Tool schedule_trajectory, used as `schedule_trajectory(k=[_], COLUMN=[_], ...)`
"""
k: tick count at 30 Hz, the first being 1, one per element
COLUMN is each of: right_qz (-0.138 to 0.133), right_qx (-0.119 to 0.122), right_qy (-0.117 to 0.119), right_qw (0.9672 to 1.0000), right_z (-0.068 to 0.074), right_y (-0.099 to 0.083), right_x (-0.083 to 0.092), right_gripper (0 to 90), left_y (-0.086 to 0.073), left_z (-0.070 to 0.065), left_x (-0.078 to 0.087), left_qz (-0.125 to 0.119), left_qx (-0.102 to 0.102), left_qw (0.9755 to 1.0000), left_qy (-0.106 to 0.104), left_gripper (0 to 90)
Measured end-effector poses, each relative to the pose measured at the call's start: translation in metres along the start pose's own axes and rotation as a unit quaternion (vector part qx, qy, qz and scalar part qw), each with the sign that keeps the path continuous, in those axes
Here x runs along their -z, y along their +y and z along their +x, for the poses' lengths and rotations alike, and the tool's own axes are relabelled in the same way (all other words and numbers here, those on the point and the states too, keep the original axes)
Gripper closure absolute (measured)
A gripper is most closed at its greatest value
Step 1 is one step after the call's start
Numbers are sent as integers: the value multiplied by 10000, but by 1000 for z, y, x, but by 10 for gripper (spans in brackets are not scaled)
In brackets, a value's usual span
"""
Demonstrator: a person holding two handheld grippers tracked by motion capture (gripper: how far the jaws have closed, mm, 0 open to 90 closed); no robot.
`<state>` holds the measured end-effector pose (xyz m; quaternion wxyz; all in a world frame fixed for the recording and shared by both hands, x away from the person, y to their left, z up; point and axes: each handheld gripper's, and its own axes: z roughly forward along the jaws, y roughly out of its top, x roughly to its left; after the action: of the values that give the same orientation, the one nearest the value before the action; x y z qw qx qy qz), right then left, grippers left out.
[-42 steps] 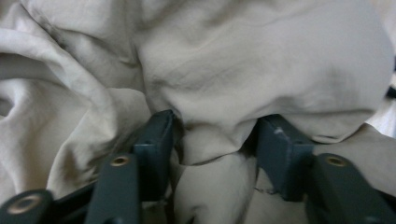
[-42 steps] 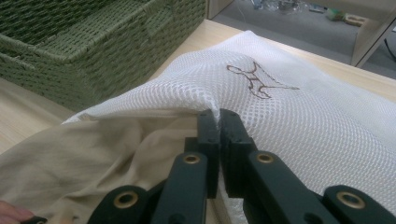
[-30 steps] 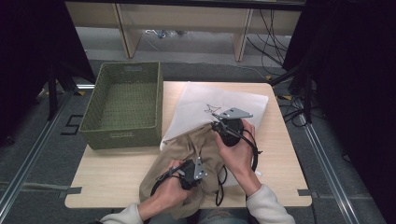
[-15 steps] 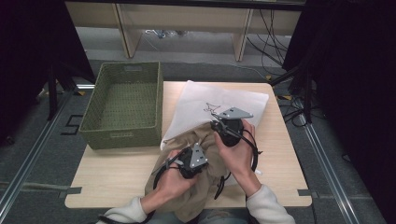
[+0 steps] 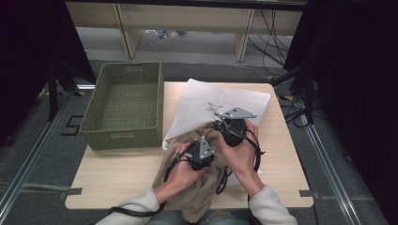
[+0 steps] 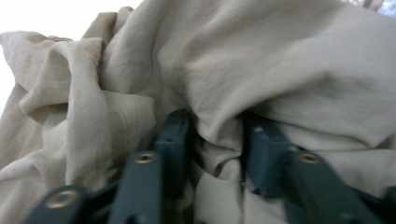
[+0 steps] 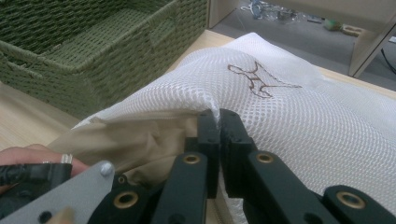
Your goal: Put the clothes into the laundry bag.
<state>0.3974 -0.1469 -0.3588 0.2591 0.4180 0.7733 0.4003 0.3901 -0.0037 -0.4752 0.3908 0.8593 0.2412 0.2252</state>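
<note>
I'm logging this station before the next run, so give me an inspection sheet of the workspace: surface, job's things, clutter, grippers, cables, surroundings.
Surface: light wooden table, bare at its near left.
Job's things: white mesh bag lying flat, its mouth toward the person; beige garment partly inside it, the rest hanging over the near edge.
Clutter: green woven basket at the table's left edge, nothing seen inside.
Grippers: right gripper shut on the bag's rim; left gripper has just been opening, a fold of the garment loose between its jaws.
Cables: gripper cable trails off the near edge; floor cables at far right.
Surroundings: wooden shelf frame behind, dark curtains at the sides.
</note>
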Motion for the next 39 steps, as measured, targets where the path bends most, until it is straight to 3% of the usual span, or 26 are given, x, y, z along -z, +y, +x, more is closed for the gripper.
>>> schedule_trajectory(k=[1,2,3,4,6,10,11,15,17,18,22,24,28,32,35,37,39], right_qz=[-9,32,31,23,33,39,64,70,53,78,94,66,57,76,87,110,133], right_qx=[16,-111,-88,-4,-85,-119,-158,-247,-174,-254,-224,-175,-238,-159,-82,-150,-246], right_qy=[20,67,50,21,41,12,24,20,22,25,21,21,-5,-4,-17,6,30], right_qw=[10000,9999,9999,10000,10000,9999,9999,9997,9998,9996,9997,9998,9997,9998,9999,9998,9996], right_z=[-1,0,0,-1,-1,-2,-2,-1,-2,-1,-2,-3,-3,-3,-3,-2,-1], right_y=[0,0,-1,-1,-1,-1,0,0,0,0,-1,-1,-1,0,0,-1,-1], right_x=[-1,-1,-2,-2,-2,-1,0,1,1,1,0,0,0,0,0,-1,-1], right_gripper=[887,887,887,887,887,887,887,887,887,888,887,887,887,887,887,887,887], left_y=[-1,0,0,-1,0,-3,-6,-12,-18,-22,-35,-41,-55,-65,-69,-70,-72], left_z=[-1,0,0,-3,-1,-1,1,5,9,11,20,22,24,25,25,24,22], left_x=[2,7,13,15,33,63,75,88,95,97,100,101,95,82,70,64,58], left_qz=[-90,-15,-2,-230,-67,-286,-281,-164,-63,8,162,225,428,678,915,997,1075], left_qx=[40,-24,-7,231,77,216,264,292,283,309,329,201,299,410,407,525,493], left_qw=[10000,10000,10000,9994,9997,9990,9989,9991,9995,9994,9993,9992,9981,9967,9949,9936,9930], left_qy=[-1,-36,-91,-115,-227,-258,-285,-260,-141,-128,116,261,316,202,71,6,-10], left_gripper=[542,490,457,428,393,348,337,283,261,254,247,248,246,263,350,412,482])
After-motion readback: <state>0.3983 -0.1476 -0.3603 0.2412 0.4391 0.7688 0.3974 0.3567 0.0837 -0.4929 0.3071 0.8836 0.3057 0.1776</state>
